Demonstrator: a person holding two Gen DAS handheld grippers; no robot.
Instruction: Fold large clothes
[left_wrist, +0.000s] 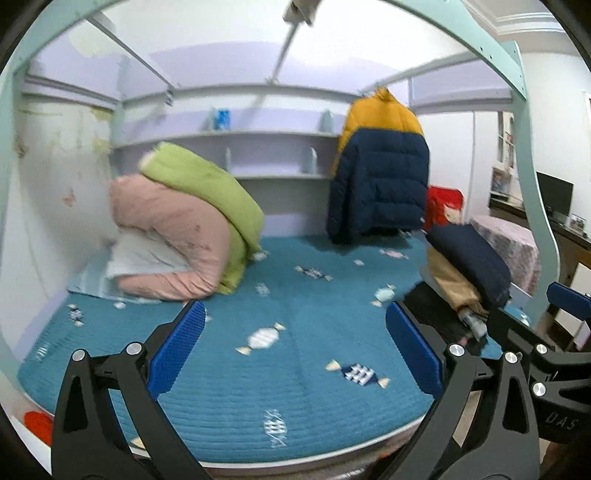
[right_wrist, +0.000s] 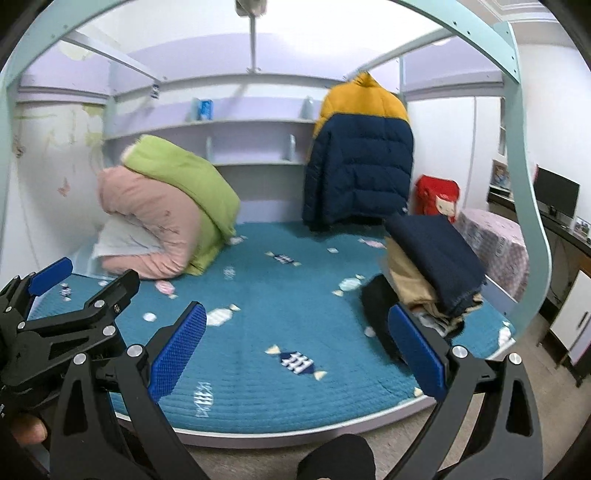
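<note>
A yellow and navy puffer jacket hangs from the bed frame at the back right; it also shows in the right wrist view. A stack of folded clothes, navy on top of tan, lies at the bed's right edge, and shows in the right wrist view. My left gripper is open and empty above the blue bedspread. My right gripper is open and empty near the bed's front edge. Each gripper shows at the side of the other's view.
Rolled pink and green quilts lean at the back left by the wall. Shelves run along the headboard. A red bag stands behind the stack. A side table with patterned cloth and a monitor are right.
</note>
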